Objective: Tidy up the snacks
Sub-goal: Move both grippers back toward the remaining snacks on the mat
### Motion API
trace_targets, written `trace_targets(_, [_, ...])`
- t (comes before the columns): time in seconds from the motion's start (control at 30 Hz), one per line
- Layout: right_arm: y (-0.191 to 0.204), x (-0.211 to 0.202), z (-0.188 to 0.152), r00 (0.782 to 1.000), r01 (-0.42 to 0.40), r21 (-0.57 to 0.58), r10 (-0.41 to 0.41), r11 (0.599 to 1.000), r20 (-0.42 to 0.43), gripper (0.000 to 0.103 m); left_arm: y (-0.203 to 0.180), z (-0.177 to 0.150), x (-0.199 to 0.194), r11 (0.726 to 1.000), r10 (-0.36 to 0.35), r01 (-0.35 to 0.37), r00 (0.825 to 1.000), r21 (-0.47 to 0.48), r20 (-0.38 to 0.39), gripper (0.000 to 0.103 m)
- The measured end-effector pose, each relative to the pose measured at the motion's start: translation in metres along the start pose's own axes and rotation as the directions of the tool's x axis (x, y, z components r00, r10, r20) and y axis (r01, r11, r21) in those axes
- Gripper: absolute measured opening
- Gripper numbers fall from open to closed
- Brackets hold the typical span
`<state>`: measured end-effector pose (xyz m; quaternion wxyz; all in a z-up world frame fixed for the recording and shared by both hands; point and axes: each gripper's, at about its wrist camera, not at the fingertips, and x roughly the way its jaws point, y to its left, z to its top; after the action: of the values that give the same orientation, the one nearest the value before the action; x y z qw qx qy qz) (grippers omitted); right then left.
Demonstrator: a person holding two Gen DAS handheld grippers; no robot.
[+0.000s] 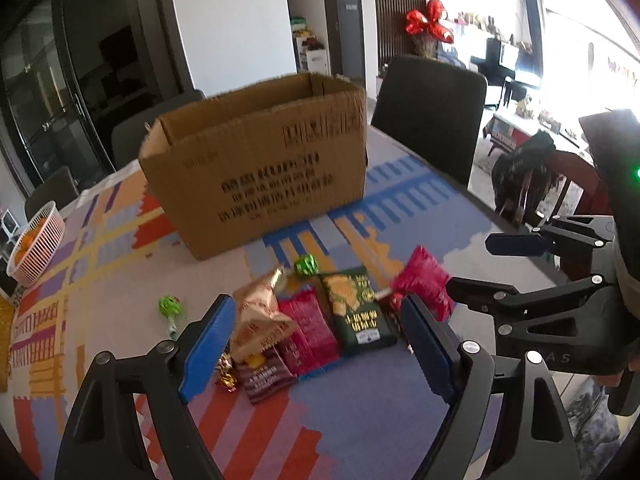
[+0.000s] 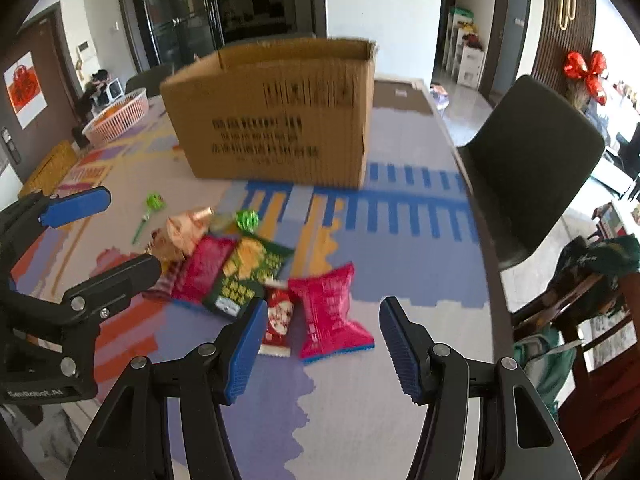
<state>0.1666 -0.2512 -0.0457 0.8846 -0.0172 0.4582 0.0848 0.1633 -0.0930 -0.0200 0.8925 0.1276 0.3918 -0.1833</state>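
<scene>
Sunlit dining room, with a desk [image 1: 400,420] under a patterned cloth of lilac, blue, orange and red blocks. An open cardboard box [image 1: 256,164] printed with dark characters stands upright toward the far side, and a dark chair [image 2: 532,168] sits at the desk's right edge. A pink basket [image 1: 36,248] holding oranges rests near the far left.

Between the box and the cameras lies a loose cluster of snacks. A dark green packet [image 2: 248,272] lies flat in the middle, a magenta packet [image 2: 204,268] touching its left side and a crumpled tan bag [image 1: 260,316] overlapping the pile further left. A puffed pink bag [image 2: 332,312] lies to the right, just beside a small red packet [image 2: 278,320]. A green wrapped candy [image 2: 246,219] sits behind the pile, a green lollipop [image 2: 150,210] lies apart to the left, and a gold-foil sweet [image 1: 226,372] lies at the near left.

Both tongs hang above the desk, touching nothing. The left tongs [image 1: 316,344] are spread wide, framing the tan bag, magenta and green packets. The right tongs [image 2: 324,344] are equally wide apart, empty, framing the pink bag and red packet.
</scene>
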Motion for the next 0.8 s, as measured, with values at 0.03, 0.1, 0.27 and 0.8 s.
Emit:
trace_targets(0.03, [0.000, 0.004, -0.002, 1.000, 0.000, 0.002, 0.000, 1.000, -0.010, 0.059, -0.001, -0.003, 0.004, 1.000, -0.001, 0.001, 1.000, 0.001, -0.012, 0.084])
trace_targets(0.1, [-0.001, 0.012, -0.004, 1.000, -0.010, 0.001, 0.010, 1.000, -0.029, 0.059, -0.002, -0.005, 0.010, 1.000, -0.005, 0.005, 1.000, 0.006, -0.022, 0.083])
trace_targets(0.27, [-0.004, 0.033, -0.009, 0.997, -0.001, 0.001, 0.001, 1.000, -0.076, 0.059, -0.009, -0.012, 0.029, 1.000, -0.008, 0.010, 0.998, 0.028, -0.058, 0.078])
trace_targets(0.8, [-0.017, 0.053, -0.012, 0.996, -0.009, 0.082, 0.016, 0.997, -0.086, 0.054, -0.028, -0.018, 0.071, 0.998, -0.019, 0.027, 0.991, 0.063, -0.132, 0.061])
